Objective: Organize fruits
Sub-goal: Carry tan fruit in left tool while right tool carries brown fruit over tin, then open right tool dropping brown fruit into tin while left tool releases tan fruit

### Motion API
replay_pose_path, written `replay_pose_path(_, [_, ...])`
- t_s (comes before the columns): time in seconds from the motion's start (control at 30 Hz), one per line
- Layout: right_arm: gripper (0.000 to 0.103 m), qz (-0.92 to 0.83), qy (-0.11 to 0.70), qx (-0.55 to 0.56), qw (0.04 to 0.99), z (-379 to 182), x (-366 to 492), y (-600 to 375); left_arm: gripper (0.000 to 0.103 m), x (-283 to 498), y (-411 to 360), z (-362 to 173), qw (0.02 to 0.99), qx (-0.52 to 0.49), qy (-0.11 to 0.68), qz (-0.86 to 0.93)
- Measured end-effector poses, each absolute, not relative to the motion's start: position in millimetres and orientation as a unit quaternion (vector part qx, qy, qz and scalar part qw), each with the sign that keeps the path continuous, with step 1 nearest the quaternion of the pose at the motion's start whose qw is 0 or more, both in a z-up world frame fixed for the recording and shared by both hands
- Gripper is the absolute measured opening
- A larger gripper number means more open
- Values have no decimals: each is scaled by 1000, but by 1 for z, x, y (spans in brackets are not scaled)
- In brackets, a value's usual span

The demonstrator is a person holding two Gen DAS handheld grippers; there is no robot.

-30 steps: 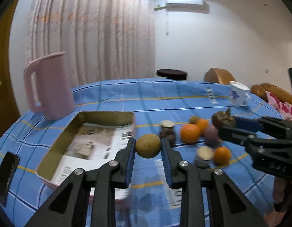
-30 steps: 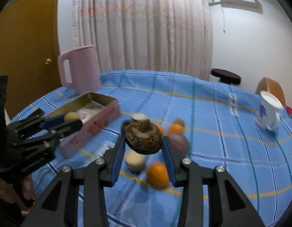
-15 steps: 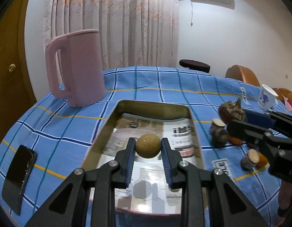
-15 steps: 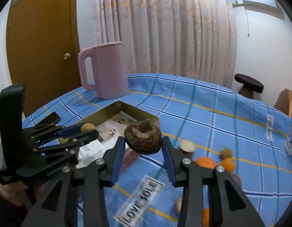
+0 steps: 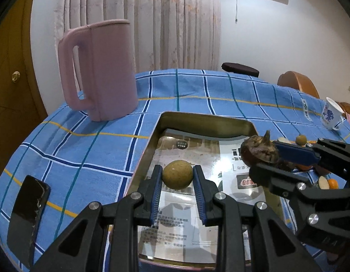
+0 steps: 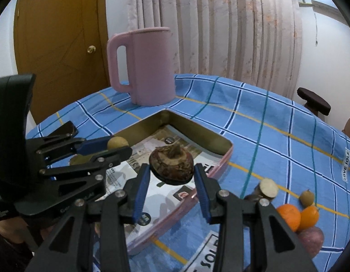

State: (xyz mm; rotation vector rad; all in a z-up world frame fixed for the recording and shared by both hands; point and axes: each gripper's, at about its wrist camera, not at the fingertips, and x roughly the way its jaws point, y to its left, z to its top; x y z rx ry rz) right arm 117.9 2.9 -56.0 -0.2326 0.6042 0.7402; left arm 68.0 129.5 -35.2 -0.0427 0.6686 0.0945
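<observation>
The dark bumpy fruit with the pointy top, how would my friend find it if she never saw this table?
Start at the tall pink jug on the blue checked cloth; in front of it lies a shallow tin lined with printed paper. Over the tin, the right tongs pinch the dark fruit. It is brown, rough and flattish with a stub on top, unlike the smooth round tan ball in the left tongs.

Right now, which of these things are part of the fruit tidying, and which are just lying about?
Part of the job:
- round tan fruit in left gripper
- brown water chestnut in right gripper
- paper-lined tin
- oranges

Lying about:
- pink jug
- black phone
- white cup
</observation>
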Motion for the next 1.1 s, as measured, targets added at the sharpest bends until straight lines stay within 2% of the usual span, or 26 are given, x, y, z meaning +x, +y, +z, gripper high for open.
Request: replay_pose_path(1.1, [43,361,304,-169,865,-74,114,23,29,80,130,-50,927,3,369,57])
